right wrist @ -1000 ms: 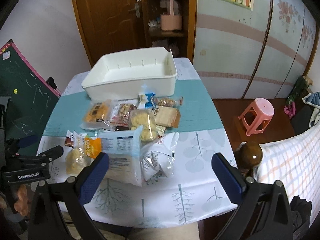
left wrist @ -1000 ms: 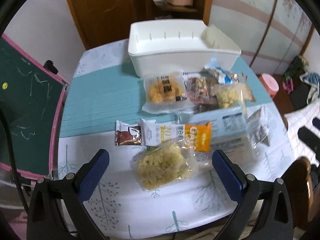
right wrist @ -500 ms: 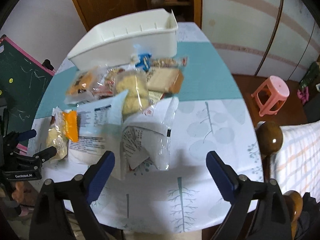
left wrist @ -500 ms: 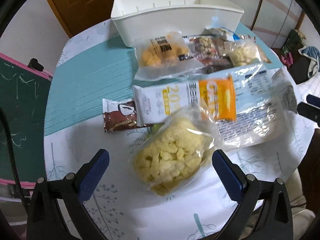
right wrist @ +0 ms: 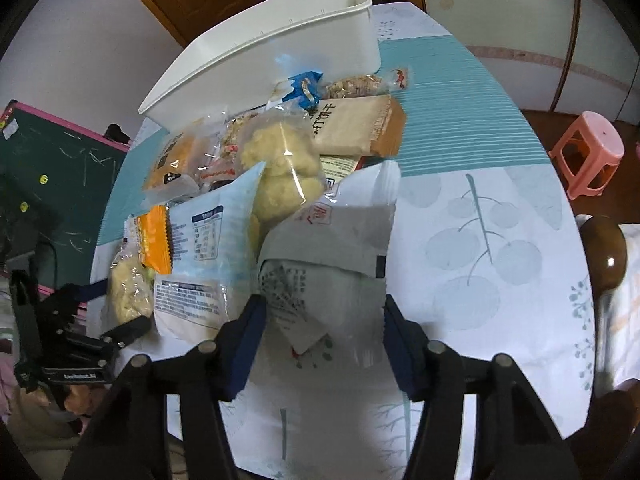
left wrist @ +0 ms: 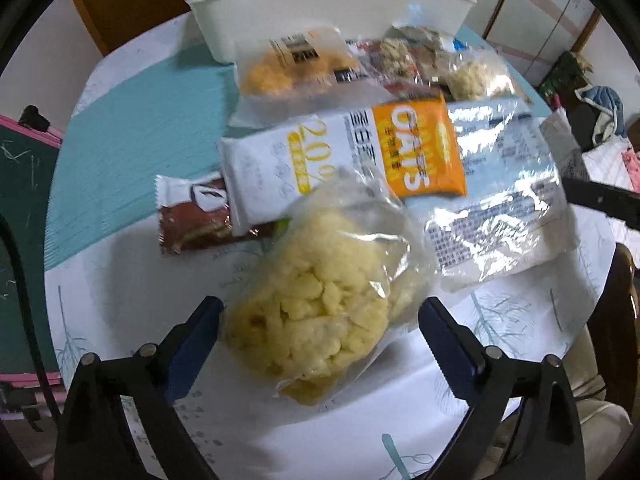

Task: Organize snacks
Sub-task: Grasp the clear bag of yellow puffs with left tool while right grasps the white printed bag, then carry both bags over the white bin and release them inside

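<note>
A clear bag of yellow puffed snacks [left wrist: 320, 312] lies on the table's front part, between the fingers of my left gripper [left wrist: 320, 328]. Its jaws are closing, and the blue pads stand at the bag's sides without squeezing it. In the right wrist view a grey and white packet [right wrist: 332, 272] lies between the fingers of my right gripper [right wrist: 322, 320]. Those jaws are closing too, with the pads right at the packet's edges. Behind the pile of snacks stands a white bin [left wrist: 320, 12] [right wrist: 280, 52], its inside hidden from here.
An orange and white oats packet [left wrist: 344, 160], a brown bar wrapper [left wrist: 192, 216] and a large pale blue bag [left wrist: 500, 200] lie among several other snacks. A chalkboard [right wrist: 52, 168] stands left of the table, a pink stool [right wrist: 588, 152] and a wooden chair knob [right wrist: 604, 252] to the right.
Both grippers have come down toward the table and tilted further downward. The right jaws have narrowed around the grey packet. The left jaws have narrowed slightly around the puffed snack bag.
</note>
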